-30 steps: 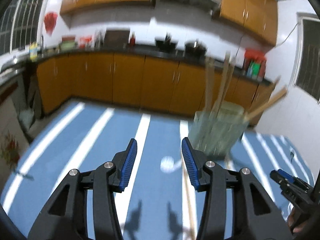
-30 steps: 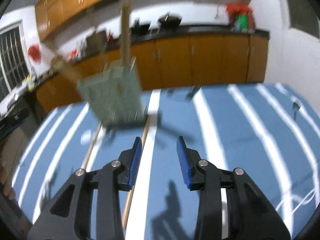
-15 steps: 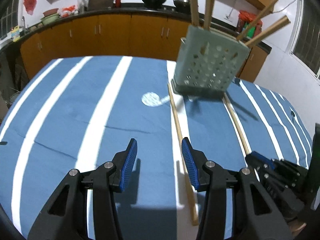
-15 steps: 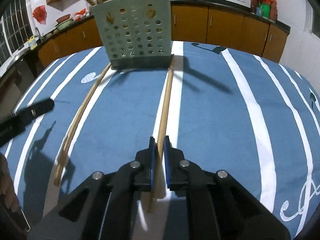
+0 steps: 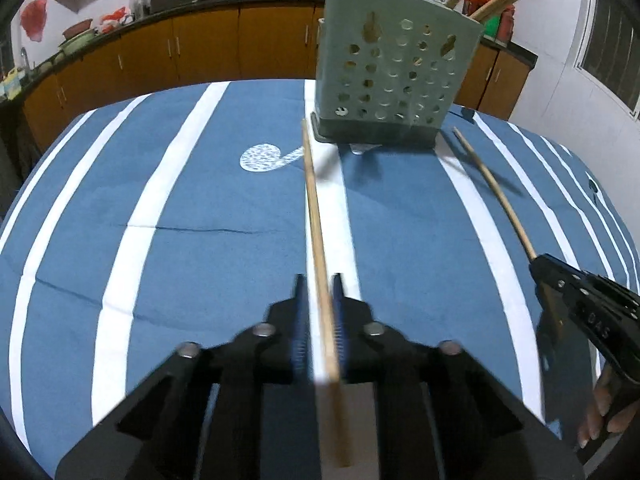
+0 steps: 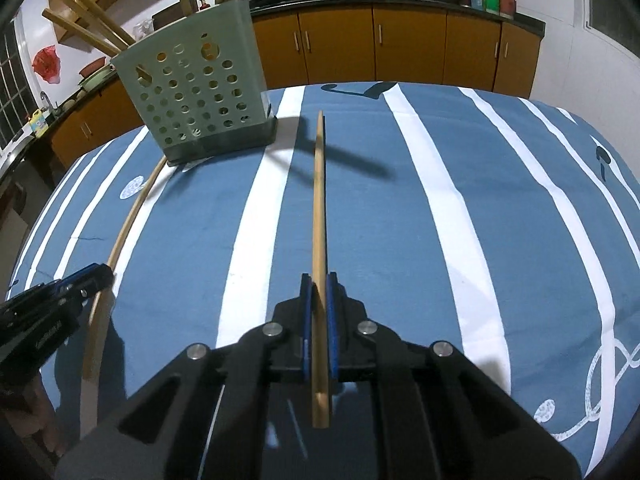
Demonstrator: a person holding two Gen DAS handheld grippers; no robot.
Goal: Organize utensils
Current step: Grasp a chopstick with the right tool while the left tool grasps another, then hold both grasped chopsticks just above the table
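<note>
Between the pads of our right claw we have one wooden chopstick clamped near its butt end, and its long axis runs straight out ahead of the claw, tip raised off the blue striped cloth that covers the desk and pointing past the right side of the green perforated holder. In the left claw a second chopstick sits between pads that have drawn close about it; the view is blurred there, so we judge them shut on the stick without being sure how firmly. This stick also lies along the claw's own line, its far tip just beside the near left corner of the holder, and we cannot tell whether that tip touches the cloth. The holder stands upright at the far side of the desk, ahead of both claws, with several chopsticks already leaning out of its top. We judge the coming move to turn on this: both sticks point lengthwise toward the holder, low and nearly level, so each must be tipped toward upright before it can go down through the open top. Neither hand looks clearly the nearer.
</note>
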